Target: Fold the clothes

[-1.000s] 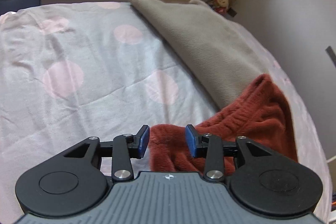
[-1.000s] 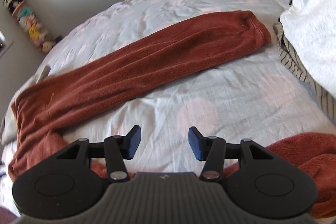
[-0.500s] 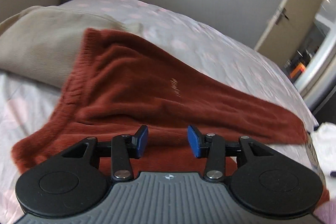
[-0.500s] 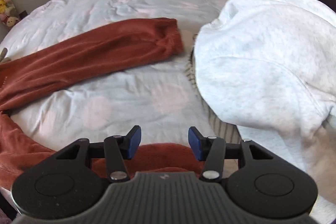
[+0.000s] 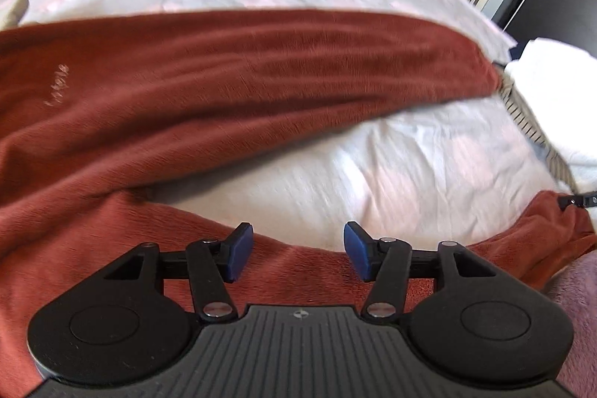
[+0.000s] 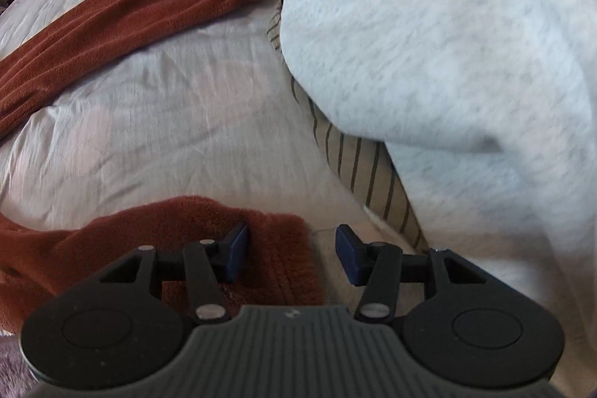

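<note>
The rust fleece trousers [image 5: 231, 69] lie spread on the bed [image 5: 410, 159], one leg stretched away from me, the other along the near edge; they look soft, light and floppy, so I would pinch the hem. My left gripper [image 5: 294, 254], its jaws just widened and empty, tilts down over the near leg. My right gripper [image 6: 289, 252], jaws apart and empty, tilts over that leg's hem [image 6: 276, 248], beside the white garment [image 6: 447, 43].

Bare sheet [image 6: 168, 107] beside white heap [image 6: 447, 43]

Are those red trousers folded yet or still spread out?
Spread out: the red trousers lie with both legs apart on the bed.
</note>
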Available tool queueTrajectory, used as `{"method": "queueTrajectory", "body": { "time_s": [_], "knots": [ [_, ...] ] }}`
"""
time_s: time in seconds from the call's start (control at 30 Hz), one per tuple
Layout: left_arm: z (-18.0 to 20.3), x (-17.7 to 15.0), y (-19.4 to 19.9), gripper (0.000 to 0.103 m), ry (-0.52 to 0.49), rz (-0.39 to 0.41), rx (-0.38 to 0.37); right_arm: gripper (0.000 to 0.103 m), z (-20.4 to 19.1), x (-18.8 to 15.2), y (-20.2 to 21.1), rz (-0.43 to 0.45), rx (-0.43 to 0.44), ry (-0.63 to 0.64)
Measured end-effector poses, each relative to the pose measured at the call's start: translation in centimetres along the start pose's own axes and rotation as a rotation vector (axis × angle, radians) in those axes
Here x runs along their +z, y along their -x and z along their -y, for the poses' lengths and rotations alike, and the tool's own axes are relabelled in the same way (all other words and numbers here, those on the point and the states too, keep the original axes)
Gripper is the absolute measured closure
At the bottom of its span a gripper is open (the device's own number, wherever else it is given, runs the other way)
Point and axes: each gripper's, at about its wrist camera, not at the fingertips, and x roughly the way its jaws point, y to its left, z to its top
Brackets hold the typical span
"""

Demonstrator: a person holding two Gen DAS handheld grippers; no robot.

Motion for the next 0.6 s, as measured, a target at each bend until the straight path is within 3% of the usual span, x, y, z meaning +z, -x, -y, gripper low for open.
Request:
{"method": "queueTrajectory", "body": {
  "time_s": [0.1,0.23,0.27,0.33,0.47,0.53,0.6],
  "knots": [
    [0.4,-0.1,-1.4,0.047,0.027,-0.059,0.042,0.047,0.3,-1.1,-0.2,0.026,0.02,0.008],
    [0.3,0.5,-2.6,0.042,0.142,-0.1,0.065,0.052,0.2,-1.5,0.1,0.043,0.023,0.033],
    [0.3,0.6,-3.0,0.042,0.165,-0.119,0.076,0.056,0.2,-1.6,0.2,0.05,0.026,0.033],
    [1.0,0.7,-3.7,0.043,0.134,-0.154,0.124,0.074,0.2,-1.7,0.4,0.063,0.047,0.025],
    [2.4,0.6,-4.4,0.061,0.054,-0.178,0.215,0.078,-0.6,-1.8,2.1,0.113,0.03,0.061],
    [2.2,0.4,-4.2,0.082,0.05,-0.173,0.236,0.078,-0.6,-1.7,3.2,0.146,0.028,0.067],
    [1.8,0.5,-3.6,0.091,0.055,-0.162,0.233,0.078,-0.5,-1.5,4.4,0.176,0.038,0.062]
  ]
}}
